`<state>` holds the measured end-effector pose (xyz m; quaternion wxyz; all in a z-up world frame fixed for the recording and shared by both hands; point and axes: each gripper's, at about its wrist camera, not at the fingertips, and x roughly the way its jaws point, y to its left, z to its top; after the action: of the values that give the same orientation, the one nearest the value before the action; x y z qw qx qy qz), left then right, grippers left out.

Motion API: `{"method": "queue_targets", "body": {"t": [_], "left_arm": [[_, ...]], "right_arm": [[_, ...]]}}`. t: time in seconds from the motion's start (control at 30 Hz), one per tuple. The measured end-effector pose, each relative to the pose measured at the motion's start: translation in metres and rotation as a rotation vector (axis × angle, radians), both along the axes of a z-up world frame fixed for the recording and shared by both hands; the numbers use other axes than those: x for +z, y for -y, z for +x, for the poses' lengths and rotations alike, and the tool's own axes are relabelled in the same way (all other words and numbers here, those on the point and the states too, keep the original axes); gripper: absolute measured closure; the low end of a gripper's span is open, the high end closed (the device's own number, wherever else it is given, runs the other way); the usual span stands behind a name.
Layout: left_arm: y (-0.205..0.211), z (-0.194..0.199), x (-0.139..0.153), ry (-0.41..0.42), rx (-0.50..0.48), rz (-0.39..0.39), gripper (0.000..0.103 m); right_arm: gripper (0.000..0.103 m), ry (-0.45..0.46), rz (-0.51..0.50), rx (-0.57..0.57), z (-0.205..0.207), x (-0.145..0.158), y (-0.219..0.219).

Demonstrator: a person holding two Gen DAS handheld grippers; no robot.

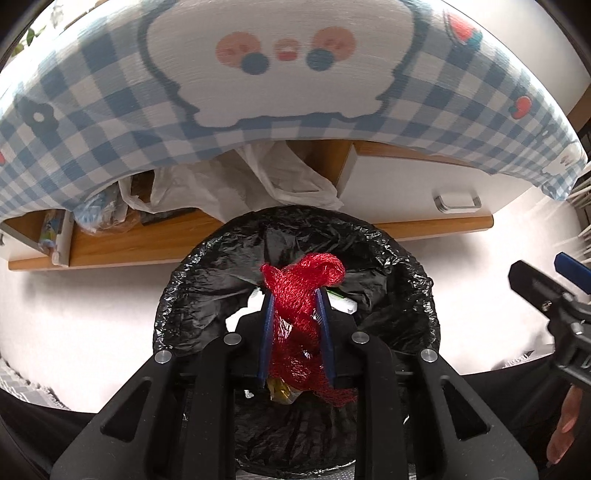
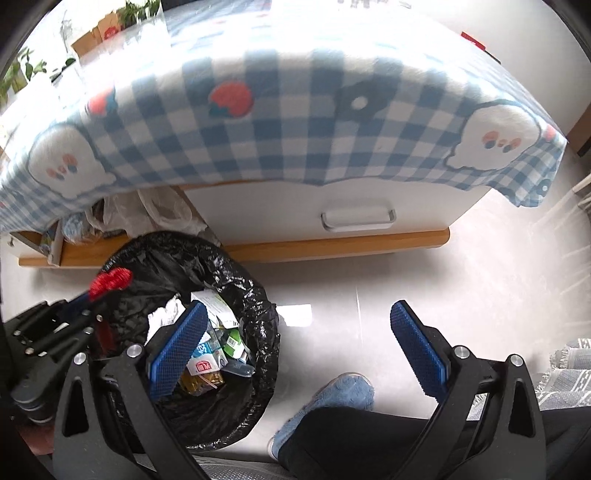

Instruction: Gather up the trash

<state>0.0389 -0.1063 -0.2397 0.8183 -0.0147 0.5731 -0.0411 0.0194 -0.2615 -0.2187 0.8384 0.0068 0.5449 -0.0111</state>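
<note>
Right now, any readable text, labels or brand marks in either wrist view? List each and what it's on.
None can be read with confidence.
Red logo patch on the blue-and-white carton in the trash bin: characters too blurred.
Green-and-white carton beside it: barcode-like print, too small.
White carton near the bin's far rim: print too small.
Cardboard box behind the table: red mark, illegible.
Red mesh netting in the left tool: no text.

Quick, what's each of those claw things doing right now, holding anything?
Left gripper: closed on the red mesh net, over the black-lined trash bin.
Right gripper: open, holding nothing.
</note>
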Motion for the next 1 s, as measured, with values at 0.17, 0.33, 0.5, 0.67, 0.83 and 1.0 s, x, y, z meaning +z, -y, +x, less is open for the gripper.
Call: {"method": "queue_targets", "body": {"t": [0.17, 0.33, 0.5, 0.67, 0.83, 1.0], "left_arm": [[0.003, -0.001, 0.006, 0.017, -0.007, 0.002, 0.068], [-0.003, -0.006, 0.017, 0.038, 0.010, 0.009, 0.040], [-0.019, -0.021, 0.045, 0.091, 0.039, 0.002, 0.024], [-0.044, -0.044, 0.091, 0.184, 0.096, -0.002, 0.006], [-0.063, -0.068, 0.134, 0.246, 0.124, -0.008, 0.006], [-0.073, -0.097, 0.166, 0.276, 0.130, -0.011, 0.006]], "right_arm": [[0.008, 0.018, 0.000, -0.002, -0.002, 0.009, 0.001], [0.008, 0.038, -0.003, 0.020, -0.007, 0.019, -0.005], [0.008, 0.088, 0.008, 0.068, -0.017, 0.039, -0.021], [0.008, 0.154, 0.023, 0.120, -0.037, 0.071, -0.041], [0.008, 0.240, 0.044, 0.153, -0.065, 0.112, -0.055], [0.008, 0.295, 0.054, 0.146, -0.093, 0.148, -0.062]]}}
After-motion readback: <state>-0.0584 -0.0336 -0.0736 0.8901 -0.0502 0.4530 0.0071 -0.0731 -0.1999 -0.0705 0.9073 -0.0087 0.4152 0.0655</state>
